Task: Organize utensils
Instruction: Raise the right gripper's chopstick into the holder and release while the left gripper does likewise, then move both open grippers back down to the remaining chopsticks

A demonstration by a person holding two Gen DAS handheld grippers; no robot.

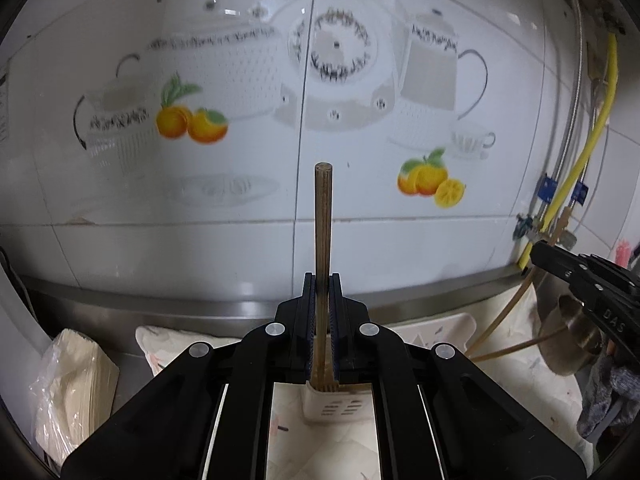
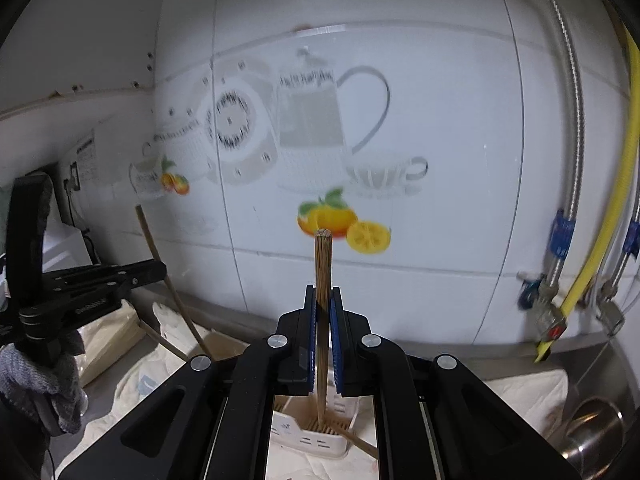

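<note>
Left wrist view: left claw (image 1: 323,312) is closed tight on a brown chopstick (image 1: 322,220) that stands up past its tips toward the tiled wall (image 1: 240,240).
Right wrist view: right claw (image 2: 323,320) is likewise clamped on its own chopstick (image 2: 322,264), which leans slightly between the blue pads (image 2: 334,344).
Holder: a white slotted utensil holder (image 2: 320,440) sits just below and ahead of the right claw, with stick ends already inside it; in the left view a white holder (image 1: 340,404) shows under the left claw, and I cannot tell whether it is the same one.
Loose sticks: a chopstick lying beside the holder (image 2: 360,444) on the cloth (image 2: 520,392) that covers the worktop, and two more (image 1: 504,350) right of the left claw.
Other claw in sight: each view catches the opposite claw off to its side, well apart from the one in front.
Step in hand, as I judge it: carrying both sticks to the holder and dropping them in.
Doing it well: bring one claw over the opening at a time, so the two do not crowd each other.
Aim: line the lower end up over the holder's mouth before letting go; the lower end is partly hidden by the claw body, so go slowly.
Release: lower until the end is inside the rim, then open.
Risk: the tilted stick may catch the rim or tip the light holder.
</note>
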